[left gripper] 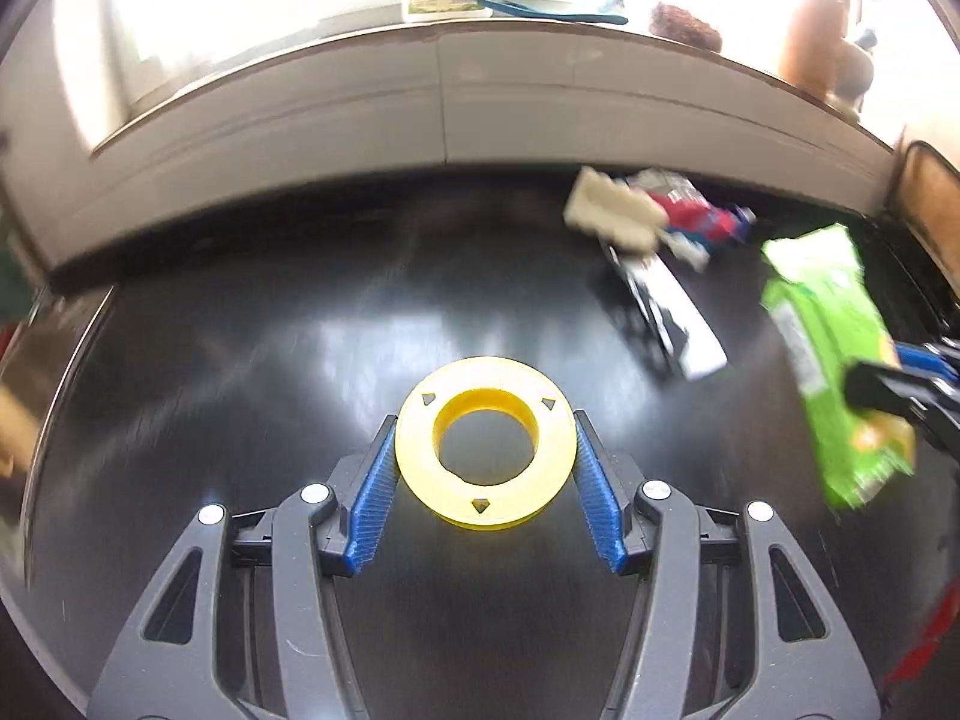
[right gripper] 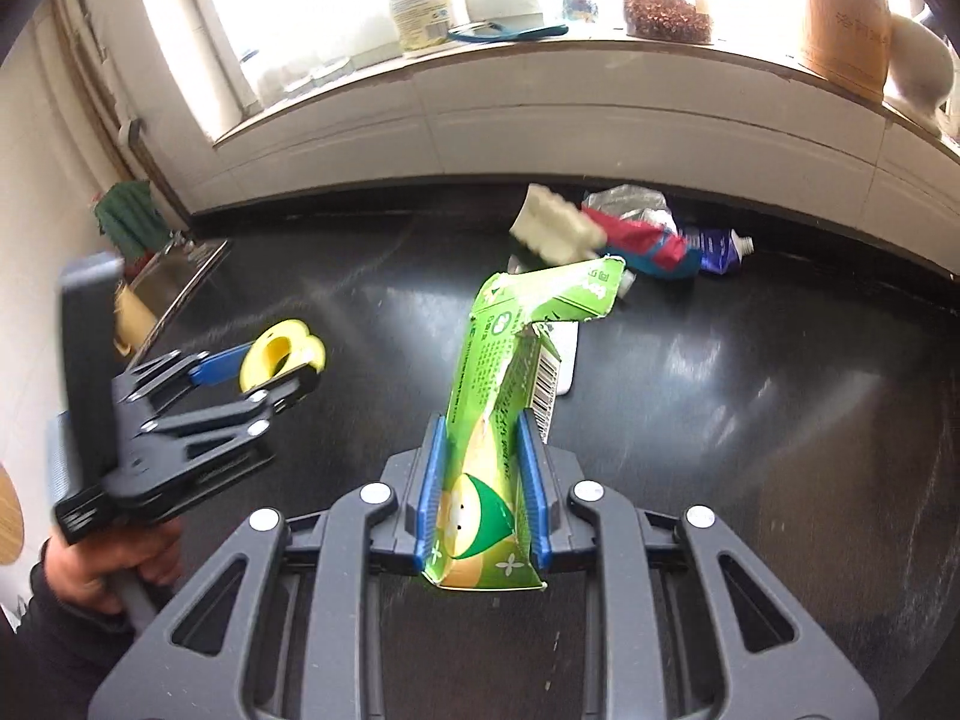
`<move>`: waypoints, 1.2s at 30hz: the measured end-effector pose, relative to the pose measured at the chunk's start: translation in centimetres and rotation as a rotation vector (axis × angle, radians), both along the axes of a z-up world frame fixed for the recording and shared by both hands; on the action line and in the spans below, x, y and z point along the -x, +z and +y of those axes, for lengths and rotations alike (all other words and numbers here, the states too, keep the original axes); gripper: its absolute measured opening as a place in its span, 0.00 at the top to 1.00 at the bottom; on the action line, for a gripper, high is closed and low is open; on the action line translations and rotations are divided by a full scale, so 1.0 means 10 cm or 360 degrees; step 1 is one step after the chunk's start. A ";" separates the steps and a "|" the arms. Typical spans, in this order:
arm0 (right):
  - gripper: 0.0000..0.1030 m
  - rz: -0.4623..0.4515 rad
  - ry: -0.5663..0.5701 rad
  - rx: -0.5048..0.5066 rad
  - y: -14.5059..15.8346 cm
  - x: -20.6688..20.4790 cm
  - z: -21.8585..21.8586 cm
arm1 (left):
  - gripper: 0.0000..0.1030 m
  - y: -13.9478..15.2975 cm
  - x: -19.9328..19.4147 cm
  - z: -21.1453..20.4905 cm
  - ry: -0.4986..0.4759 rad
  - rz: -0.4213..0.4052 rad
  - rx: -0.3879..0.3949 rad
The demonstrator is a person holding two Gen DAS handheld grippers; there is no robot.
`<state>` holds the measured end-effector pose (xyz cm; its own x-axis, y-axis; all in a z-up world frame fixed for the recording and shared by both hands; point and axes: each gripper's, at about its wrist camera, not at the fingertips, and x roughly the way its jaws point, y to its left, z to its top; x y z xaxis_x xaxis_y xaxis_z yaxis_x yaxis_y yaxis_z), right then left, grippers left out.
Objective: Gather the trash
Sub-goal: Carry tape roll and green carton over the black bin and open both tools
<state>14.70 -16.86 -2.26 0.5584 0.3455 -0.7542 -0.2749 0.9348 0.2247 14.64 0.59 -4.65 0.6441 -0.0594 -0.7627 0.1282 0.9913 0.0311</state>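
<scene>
Right wrist view: my right gripper [right gripper: 483, 450] clamps a crushed green carton [right gripper: 510, 384] between its blue pads, the carton's bent top leaning toward the wall. Left of the carton, my left gripper [right gripper: 264, 369] grips a yellow ring [left gripper: 486, 441] by its outer rim, held above the black countertop [right gripper: 750, 390]. Beyond the carton, against the wall, lie more scraps: a white foam piece [right gripper: 555, 225], a red-and-blue wrapper [right gripper: 645, 243], and a blue tube [right gripper: 720, 246]. Farthest back, the windowsill [right gripper: 540, 54] carries a bottle [right gripper: 420, 3].
</scene>
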 end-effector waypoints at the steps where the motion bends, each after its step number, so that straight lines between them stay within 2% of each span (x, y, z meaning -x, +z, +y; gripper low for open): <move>1: 0.76 -0.0006 0.0013 0.0012 -0.02 0.11 0.02 | 0.47 0.00 0.12 0.05 0.0002 0.0001 0.0003; 7: 0.76 -0.0055 0.0075 0.0096 -0.14 0.72 0.14 | 0.47 0.01 1.03 0.04 0.0026 -0.0012 0.0003; 11: 0.76 -0.0079 0.0091 0.0148 -0.21 0.98 0.19 | 0.47 0.02 1.35 0.06 0.0038 -0.0016 0.0007; 17: 0.76 -0.0092 0.0103 0.0162 -0.21 1.15 0.23 | 0.47 0.01 1.46 0.12 0.0063 -0.0013 0.0033; 27: 0.76 -0.0108 0.0138 0.0157 -0.16 1.14 0.38 | 0.47 0.01 1.55 0.38 0.0140 -0.0021 0.0035; 33: 0.76 -0.0118 0.0304 0.0126 -0.17 1.12 0.93 | 0.47 0.08 1.77 0.86 0.0306 -0.0068 0.0019; 36: 0.76 -0.0118 0.0467 0.0103 -0.19 1.13 1.45 | 0.47 0.05 2.01 1.26 0.0475 -0.0074 -0.0004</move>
